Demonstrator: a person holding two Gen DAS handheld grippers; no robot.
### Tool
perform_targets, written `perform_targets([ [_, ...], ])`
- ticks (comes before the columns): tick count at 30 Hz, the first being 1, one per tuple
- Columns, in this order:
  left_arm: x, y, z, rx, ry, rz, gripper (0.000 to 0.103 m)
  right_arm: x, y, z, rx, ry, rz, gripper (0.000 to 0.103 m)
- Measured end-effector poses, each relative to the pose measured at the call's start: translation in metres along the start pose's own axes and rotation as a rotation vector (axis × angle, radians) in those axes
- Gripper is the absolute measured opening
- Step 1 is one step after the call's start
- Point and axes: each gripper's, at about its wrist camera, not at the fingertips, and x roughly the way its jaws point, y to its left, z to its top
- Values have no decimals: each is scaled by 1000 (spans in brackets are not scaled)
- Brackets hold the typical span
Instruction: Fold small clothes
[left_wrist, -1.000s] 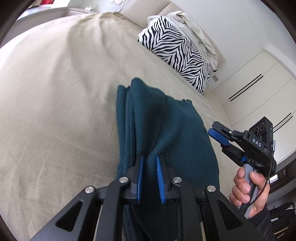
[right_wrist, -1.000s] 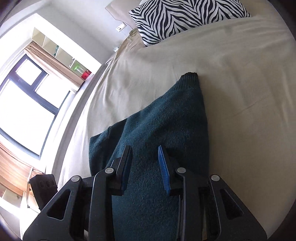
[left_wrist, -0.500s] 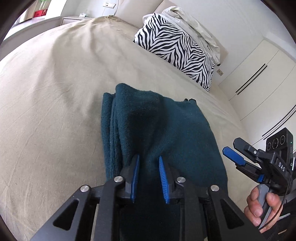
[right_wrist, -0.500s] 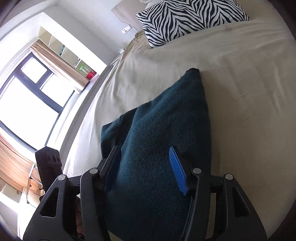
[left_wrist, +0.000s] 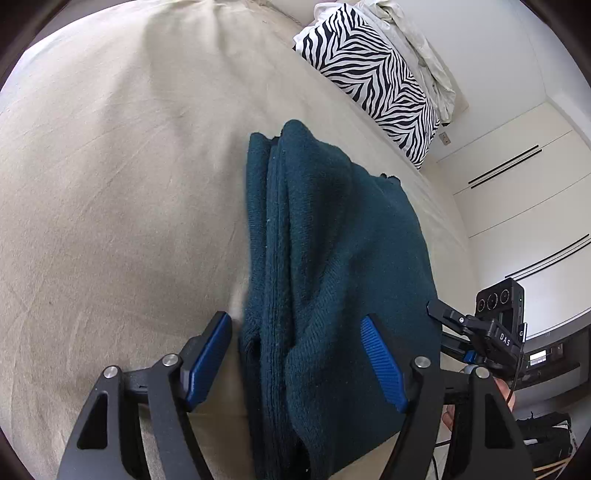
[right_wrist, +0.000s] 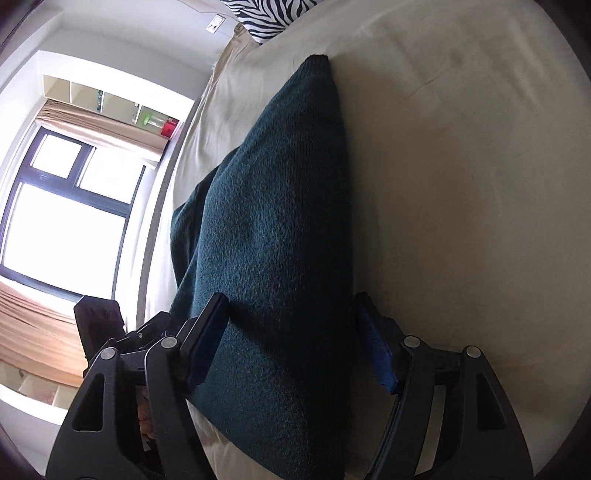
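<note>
A dark teal knitted garment (left_wrist: 332, 240) lies folded in a long stack on the beige bed sheet (left_wrist: 110, 184). My left gripper (left_wrist: 295, 325) straddles its near left edge. Its jaws are opening, the cloth lies between the blue pads (left_wrist: 207, 354), and neither pad presses on it. In the right wrist view the same garment (right_wrist: 280, 221) runs away from me. My right gripper (right_wrist: 290, 306) straddles its near right edge, jaws opening too, pads (right_wrist: 376, 354) off the cloth. The right gripper's black body (left_wrist: 495, 332) shows at the right of the left wrist view.
A zebra-striped pillow (left_wrist: 369, 77) with crumpled white cloth (left_wrist: 417, 48) on it lies at the head of the bed. White wardrobe doors (left_wrist: 517, 192) stand to the right. A bright window (right_wrist: 62, 221) and shelves are to the left. Bare sheet (right_wrist: 461, 166) surrounds the garment.
Both grippers' jaws have spread wide and let go of the garment's near edge. Both have sunk closer to the bed, the right one more.
</note>
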Motion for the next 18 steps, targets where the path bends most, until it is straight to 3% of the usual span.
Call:
perform_targets([
  [2,4,1,5,-21,13,-5,72,7,6,0,-12,-4,5,69],
  [4,10,-2,8,-25,23,30,53,14,8,4,5,0,11,68],
  [5,12,-3,9,-30,26,42,52,17,11,4,3,2,8,66],
  [7,17,-9,10,-1,33,64,44,22,17,5,-24,4,-29,53],
  [10,21,-17,10,28,36,88,35,25,28,2,-57,-4,-63,43],
  [15,7,-25,4,28,29,67,29,12,39,-4,-66,-33,-55,36],
  [18,-12,-45,-14,81,19,53,29,-10,51,-19,-91,-50,-32,36],
])
